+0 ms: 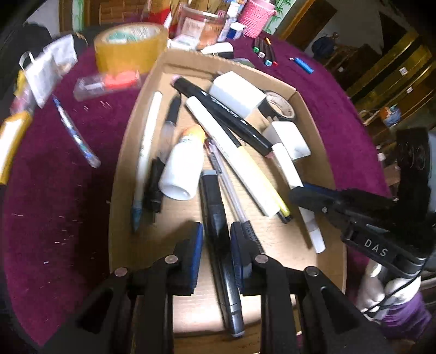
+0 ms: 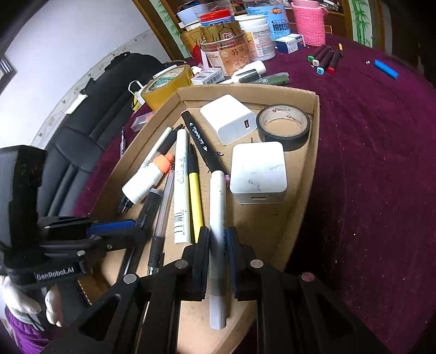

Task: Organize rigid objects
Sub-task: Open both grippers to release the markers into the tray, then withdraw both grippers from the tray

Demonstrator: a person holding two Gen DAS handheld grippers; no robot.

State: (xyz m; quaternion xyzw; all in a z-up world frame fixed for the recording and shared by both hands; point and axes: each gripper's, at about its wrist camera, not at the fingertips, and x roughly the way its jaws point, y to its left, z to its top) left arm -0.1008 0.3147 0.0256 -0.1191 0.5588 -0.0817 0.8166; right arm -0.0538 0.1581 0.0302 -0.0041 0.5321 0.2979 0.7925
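A shallow cardboard box [image 1: 275, 234] [image 2: 272, 217] on a purple cloth holds several pens, markers, a white glue bottle [image 1: 182, 166], two white chargers and black tape. My left gripper [image 1: 216, 234] [image 2: 120, 230] hangs low over the box's near end. Its blue pads stand slightly apart on either side of a black-and-grey marker [image 1: 218, 239] that lies on the box floor, and I see no pressing contact. My right gripper [image 2: 218, 237] [image 1: 299, 193] is shut on a white marker pen [image 2: 218, 207], which slants down into the box.
On the cloth outside the box lie a yellow tape roll [image 1: 130, 46], a blue pen [image 1: 76, 130], a clear case [image 1: 106, 83], several coloured markers [image 2: 324, 61] and a blue stick [image 2: 385, 69]. Jars and a pink knitted cup [image 2: 309, 21] crowd the far edge. A black chair [image 2: 90, 130] stands at the left.
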